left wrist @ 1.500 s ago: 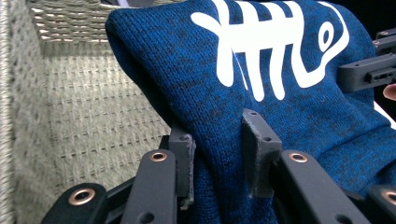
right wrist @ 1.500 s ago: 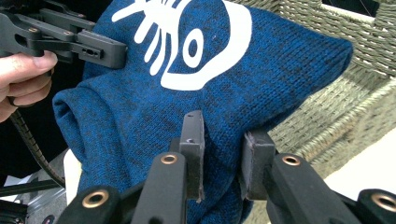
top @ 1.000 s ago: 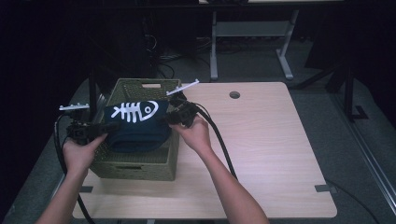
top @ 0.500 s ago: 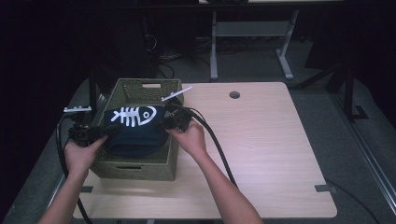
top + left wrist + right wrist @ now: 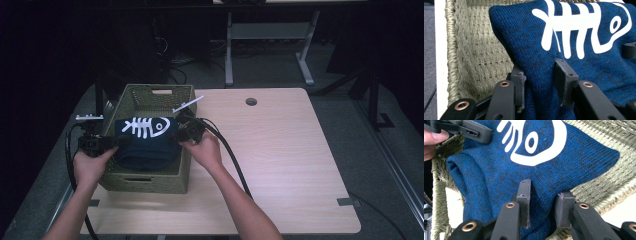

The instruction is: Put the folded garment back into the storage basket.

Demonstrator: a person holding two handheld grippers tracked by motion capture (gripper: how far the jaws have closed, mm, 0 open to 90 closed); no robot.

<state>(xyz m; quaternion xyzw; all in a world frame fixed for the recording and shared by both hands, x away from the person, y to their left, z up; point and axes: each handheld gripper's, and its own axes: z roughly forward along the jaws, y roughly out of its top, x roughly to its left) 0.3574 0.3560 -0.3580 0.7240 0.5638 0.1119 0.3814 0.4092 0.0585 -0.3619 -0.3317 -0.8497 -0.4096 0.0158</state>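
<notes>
High view: woven basket (image 5: 150, 177) sits at the counter's (image 5: 290, 165) left edge, near the front-left corner. Folded blue sweater (image 5: 147, 142) with white fishbone print is inside its front half, top above the rim. Left tongs (image 5: 111, 143) at the sweater's left end, right tongs (image 5: 178, 134) at its right end, a hand behind each. Counter right of the basket is bare out to the right edge.

Left gripper view: left tongs (image 5: 540, 85) pinching a fold of sweater (image 5: 584, 75); basket wall (image 5: 471, 50) just beside, a little open room between.

Right gripper view: right tongs (image 5: 543, 203) pinching the sweater's (image 5: 499, 177) edge; basket rim (image 5: 614, 182) close on the right.
</notes>
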